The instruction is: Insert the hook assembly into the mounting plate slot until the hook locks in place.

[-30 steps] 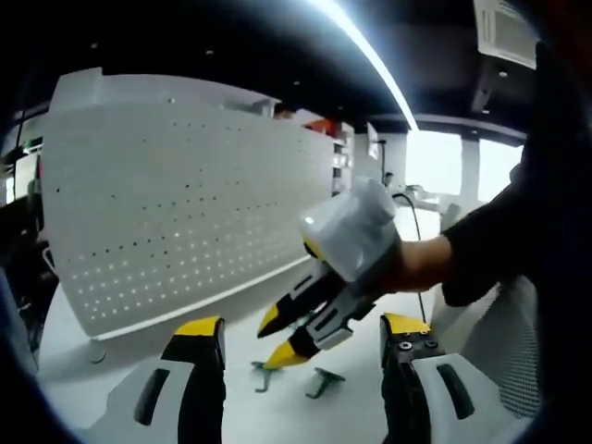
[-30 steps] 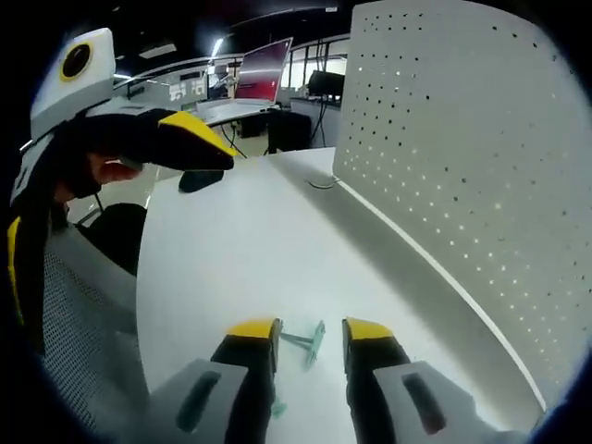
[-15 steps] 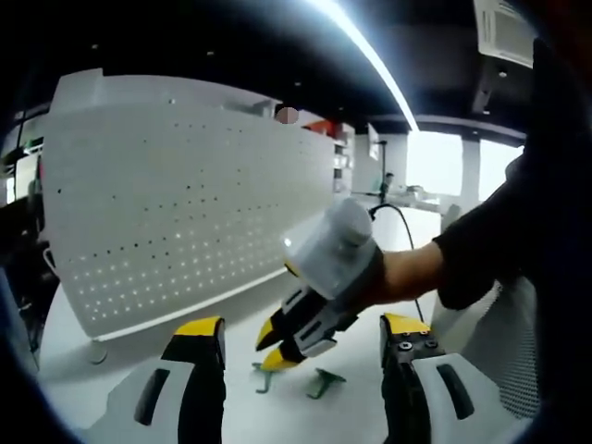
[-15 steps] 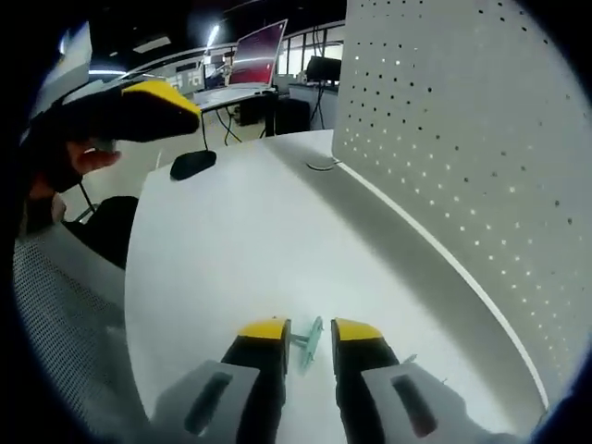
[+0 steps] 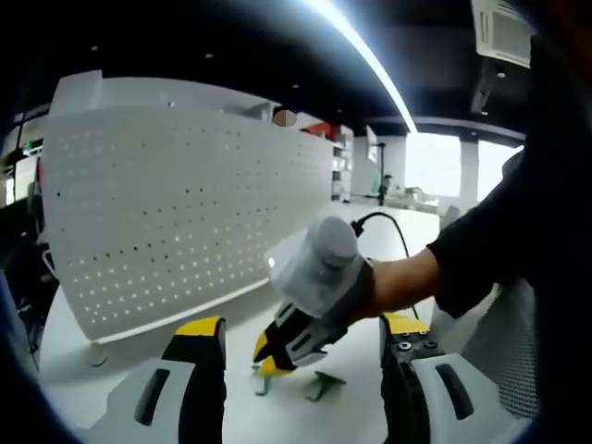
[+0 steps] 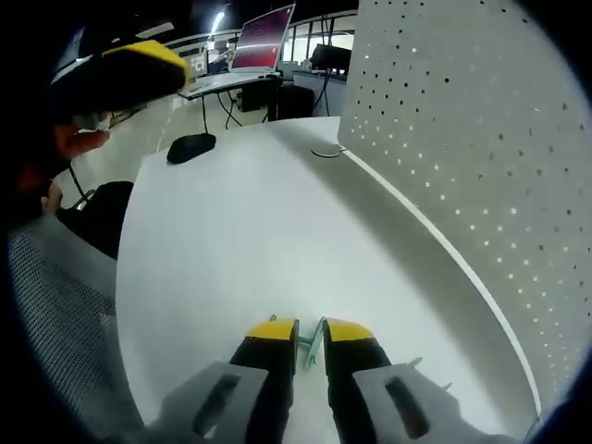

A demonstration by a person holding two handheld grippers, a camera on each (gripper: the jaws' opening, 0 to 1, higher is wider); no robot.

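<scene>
On the white tabletop (image 6: 222,268), the right gripper (image 6: 310,331) pinches a small green plastic hook (image 6: 314,340) between nearly closed jaws, white perforated pegboard panel (image 6: 472,166) at two o'clock. Left gripper (image 5: 301,331) hangs open above.

Counter (image 6: 240,250): pegboard (image 6: 472,157) upright along its far edge. Two hooks on the counter before the pegboard: one (image 5: 323,382) lying free, the other (image 6: 312,340) between the right gripper's (image 6: 310,331) fingers. Mouse (image 6: 191,145) farther along the counter.
</scene>
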